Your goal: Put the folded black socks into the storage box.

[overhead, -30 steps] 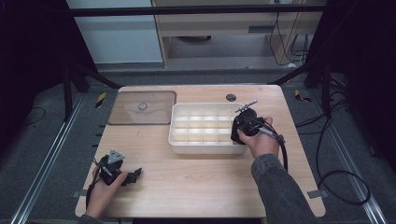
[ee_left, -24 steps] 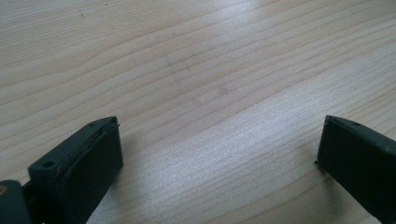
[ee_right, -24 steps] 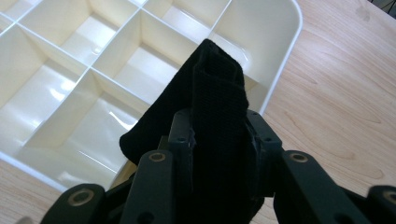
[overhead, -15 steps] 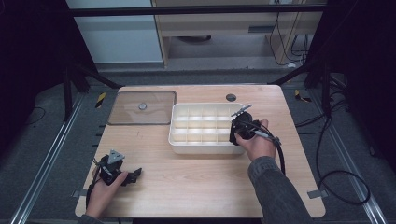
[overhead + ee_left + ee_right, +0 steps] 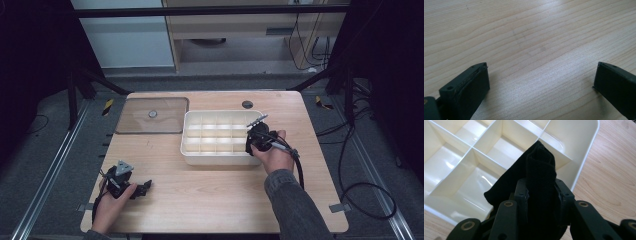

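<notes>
Cloth [image 5: 540, 195], folded and pinched upright in right gripper [image 5: 541, 188], hangs directly over tray [image 5: 192, 156] right-end compartments; left gripper [image 5: 145, 187], jaws wide and empty, well apart.

No text, label, brand, number or sign can be read anywhere in these views. The white plastic compartment tray [image 5: 192, 142], the clear flat lid [image 5: 135, 120] beside it and the light wooden tabletop [image 5: 210, 195] all carry plain, unmarked surfaces. The yellow-and-black striped tape marks [image 5: 108, 106] on the floor show a pattern only, with no lettering.
</notes>
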`<state>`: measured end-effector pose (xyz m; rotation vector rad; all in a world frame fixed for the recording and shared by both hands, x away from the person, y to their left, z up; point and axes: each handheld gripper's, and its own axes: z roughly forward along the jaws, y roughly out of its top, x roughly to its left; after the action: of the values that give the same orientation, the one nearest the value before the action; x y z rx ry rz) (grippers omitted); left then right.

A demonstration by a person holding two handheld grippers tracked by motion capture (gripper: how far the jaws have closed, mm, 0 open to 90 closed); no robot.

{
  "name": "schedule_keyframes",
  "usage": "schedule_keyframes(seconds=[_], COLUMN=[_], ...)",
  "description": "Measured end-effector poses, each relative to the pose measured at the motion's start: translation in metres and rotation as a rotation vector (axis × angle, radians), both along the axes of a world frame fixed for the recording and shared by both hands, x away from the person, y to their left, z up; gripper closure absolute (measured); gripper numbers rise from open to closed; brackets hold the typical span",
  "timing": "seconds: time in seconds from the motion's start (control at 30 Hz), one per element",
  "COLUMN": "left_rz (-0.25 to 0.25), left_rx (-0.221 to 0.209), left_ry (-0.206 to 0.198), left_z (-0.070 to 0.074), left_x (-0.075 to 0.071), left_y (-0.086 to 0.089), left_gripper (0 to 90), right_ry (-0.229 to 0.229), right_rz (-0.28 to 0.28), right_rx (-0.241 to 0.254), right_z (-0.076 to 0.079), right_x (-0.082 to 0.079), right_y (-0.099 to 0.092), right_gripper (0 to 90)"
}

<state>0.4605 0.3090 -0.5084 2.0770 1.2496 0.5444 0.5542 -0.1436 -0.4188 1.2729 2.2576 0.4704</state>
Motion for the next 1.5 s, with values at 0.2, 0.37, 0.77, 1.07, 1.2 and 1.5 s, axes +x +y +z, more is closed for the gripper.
schedule_keyframes(seconds=[0.2, 0.37, 0.77, 1.07, 1.2, 1.5], left_rz=[0.000, 0.001, 0.001, 0.000, -0.001, 0.000], left_rx=[-0.001, 0.000, 0.000, 0.000, 0.001, 0.000], left_ry=[0.000, -0.001, 0.000, 0.000, 0.000, 0.000], left_z=[0.000, 0.000, 0.000, 0.000, 0.000, 0.000], left_x=[0.000, 0.000, 0.000, 0.000, 0.000, 0.000], left_y=[0.000, 0.000, 0.000, 0.000, 0.000, 0.000], left_gripper=[0.0, 0.0, 0.0, 0.0, 0.0, 0.0], right_ry=[-0.001, -0.006, 0.014, 0.019, 0.016, 0.017], right_rz=[0.002, 0.001, -0.010, -0.008, -0.005, -0.021], right_rx=[0.004, 0.012, 0.046, 0.033, 0.032, 0.080], right_z=[-0.003, -0.006, -0.011, -0.012, -0.014, -0.013], right_x=[-0.001, -0.003, -0.003, -0.005, -0.005, -0.005], right_y=[-0.001, -0.002, -0.006, -0.004, -0.005, -0.009], right_gripper=[68.8, 68.8, 68.9, 68.8, 68.8, 65.5])
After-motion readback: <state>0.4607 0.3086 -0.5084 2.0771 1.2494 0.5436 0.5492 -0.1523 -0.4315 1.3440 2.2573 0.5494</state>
